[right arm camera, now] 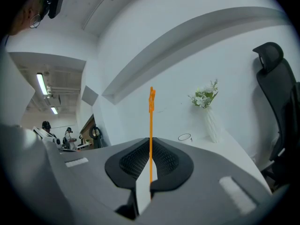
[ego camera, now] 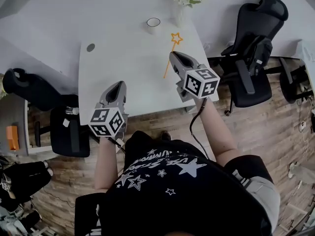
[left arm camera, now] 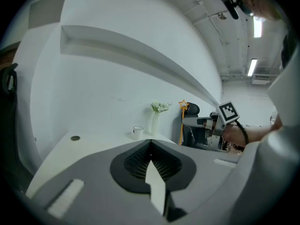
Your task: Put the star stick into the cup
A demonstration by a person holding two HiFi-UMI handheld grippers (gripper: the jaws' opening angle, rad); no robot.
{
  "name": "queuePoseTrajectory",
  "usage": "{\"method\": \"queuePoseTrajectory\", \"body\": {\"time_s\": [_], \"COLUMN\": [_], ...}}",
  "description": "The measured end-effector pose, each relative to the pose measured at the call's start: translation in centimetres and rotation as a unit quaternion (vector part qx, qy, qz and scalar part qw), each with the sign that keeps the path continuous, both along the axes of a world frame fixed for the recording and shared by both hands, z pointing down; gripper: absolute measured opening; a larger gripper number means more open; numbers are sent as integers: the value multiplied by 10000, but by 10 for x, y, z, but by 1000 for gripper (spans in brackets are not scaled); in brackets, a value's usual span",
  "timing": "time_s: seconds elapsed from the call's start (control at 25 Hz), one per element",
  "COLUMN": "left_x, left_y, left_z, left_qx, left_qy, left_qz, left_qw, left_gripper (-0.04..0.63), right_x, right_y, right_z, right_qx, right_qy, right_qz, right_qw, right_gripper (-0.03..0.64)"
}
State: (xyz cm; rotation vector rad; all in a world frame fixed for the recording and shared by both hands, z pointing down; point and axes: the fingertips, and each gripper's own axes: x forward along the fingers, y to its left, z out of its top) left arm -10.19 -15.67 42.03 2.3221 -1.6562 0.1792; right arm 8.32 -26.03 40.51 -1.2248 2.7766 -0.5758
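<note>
The orange star stick point(ego camera: 171, 53) is lifted over the right part of the white table point(ego camera: 113, 77), with its star point(ego camera: 176, 37) pointing at the far edge. My right gripper point(ego camera: 175, 55) is shut on its shaft. In the right gripper view the stick point(right arm camera: 151, 130) stands upright between the closed pads. The white cup point(ego camera: 153, 23) stands empty near the table's far edge, ahead and left of the star; it also shows as the cup point(right arm camera: 185, 137) and the cup point(left arm camera: 137, 131). My left gripper point(ego camera: 119, 85) hovers at the table's front edge, shut and holding nothing.
A white vase with flowers point(ego camera: 183, 4) stands right of the cup at the back edge. A small round grommet point(ego camera: 90, 47) sits at the table's left. Black office chairs stand to the right point(ego camera: 251, 48) and left point(ego camera: 44, 102) of the table.
</note>
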Motion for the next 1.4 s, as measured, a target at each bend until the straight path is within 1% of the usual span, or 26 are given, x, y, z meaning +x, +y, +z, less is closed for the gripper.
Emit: {"method": "queuePoseTrajectory", "body": {"time_s": [0.24, 0.44, 0.64, 1.04, 1.4], "left_x": [-10, -18, -28, -62, -74], "left_y": [-12, -37, -68, -138, -193], "left_z": [-12, -12, -15, -24, -24], "left_qx": [140, 208, 272, 350, 352], "left_qy": [-47, -2, 35, -1, 75], "left_qz": [12, 95, 216, 335, 491], "left_qw": [9999, 9997, 9994, 9988, 9981], "left_gripper": [2, 1, 0, 0, 0], "right_x": [-3, -9, -20, -53, -68], "right_y": [-9, -28, -59, -130, -190], "right_z": [-3, -6, -14, -27, -27], "right_qx": [47, 112, 195, 368, 437], "right_qy": [-3, 103, 226, 405, 572], "right_qz": [35, 103, 171, 274, 494], "right_qw": [10000, 9998, 9994, 9981, 9962], "right_gripper": [32, 32, 32, 32, 32]}}
